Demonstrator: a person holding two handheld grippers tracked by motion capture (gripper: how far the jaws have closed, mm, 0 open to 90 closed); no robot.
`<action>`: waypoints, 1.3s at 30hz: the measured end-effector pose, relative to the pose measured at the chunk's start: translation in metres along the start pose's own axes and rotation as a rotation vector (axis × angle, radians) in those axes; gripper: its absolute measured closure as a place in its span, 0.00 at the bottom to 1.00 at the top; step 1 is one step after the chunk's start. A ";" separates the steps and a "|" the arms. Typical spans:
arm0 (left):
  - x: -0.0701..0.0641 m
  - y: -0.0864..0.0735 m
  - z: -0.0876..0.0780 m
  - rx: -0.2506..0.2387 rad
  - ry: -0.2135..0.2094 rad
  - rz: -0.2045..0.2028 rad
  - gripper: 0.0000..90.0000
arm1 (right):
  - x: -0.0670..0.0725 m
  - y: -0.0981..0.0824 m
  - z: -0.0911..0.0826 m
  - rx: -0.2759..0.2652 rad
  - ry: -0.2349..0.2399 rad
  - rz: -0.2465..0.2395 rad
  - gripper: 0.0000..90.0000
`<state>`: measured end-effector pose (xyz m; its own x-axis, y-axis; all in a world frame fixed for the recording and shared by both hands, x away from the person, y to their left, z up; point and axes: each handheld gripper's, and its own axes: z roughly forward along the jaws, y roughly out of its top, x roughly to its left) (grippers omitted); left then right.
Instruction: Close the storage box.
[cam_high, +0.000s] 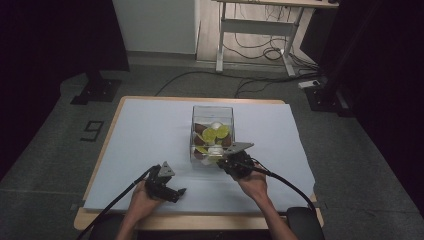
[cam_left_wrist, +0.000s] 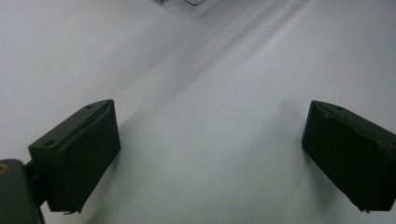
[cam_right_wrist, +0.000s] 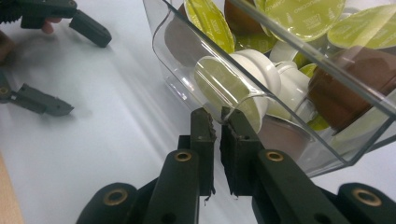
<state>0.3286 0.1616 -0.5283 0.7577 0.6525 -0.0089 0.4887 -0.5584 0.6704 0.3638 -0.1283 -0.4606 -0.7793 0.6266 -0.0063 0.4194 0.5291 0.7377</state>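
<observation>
From above, the clear plastic box (cam_high: 212, 131) of coffee capsules (cam_high: 216, 134) is sitting near the middle of the pale sheet (cam_high: 140, 135) covering the wooden table (cam_high: 107, 145), and both of the person's forearms are coming in from the near edge. The right gripper (cam_high: 226, 162) is reaching forward to the box's near wall, the right hand (cam_high: 254, 184) wrapping its body from behind with the cable trailing back to the right. The left gripper (cam_high: 180, 192) is lying low over the sheet, well apart from the box, pointing to the right, the left hand (cam_high: 142, 199) cupping it from below.

The right gripper view is giving what the overhead one cannot: its two black jaws are pinching together on the rim of the box's transparent wall (cam_right_wrist: 219, 119), the thin edge caught between the pads. Behind that wall, a lime-lidded capsule (cam_right_wrist: 229, 91) with a white body is leaning on its side, among brown capsules (cam_right_wrist: 345, 88) and more green lids. Faint lettering is running across the green lids (cam_right_wrist: 303, 14), too small to read. The left gripper is showing at the upper left there.

The left gripper view is showing its jaws standing wide apart, released, nothing between them but bare sheet.
</observation>
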 end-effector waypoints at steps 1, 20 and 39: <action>0.000 0.000 0.000 0.000 0.000 0.000 0.04 | -0.001 0.001 0.001 -0.002 0.000 0.001 0.92; 0.000 0.000 0.000 0.000 0.000 0.000 0.04 | -0.015 0.010 0.012 -0.005 -0.031 0.043 0.92; 0.000 0.000 0.000 -0.001 0.001 0.000 0.04 | -0.025 0.016 0.022 -0.019 -0.066 0.074 0.91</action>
<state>0.3286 0.1616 -0.5284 0.7574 0.6529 -0.0081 0.4883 -0.5582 0.6708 0.4001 -0.1228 -0.4638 -0.7139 0.7003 0.0053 0.4658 0.4692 0.7503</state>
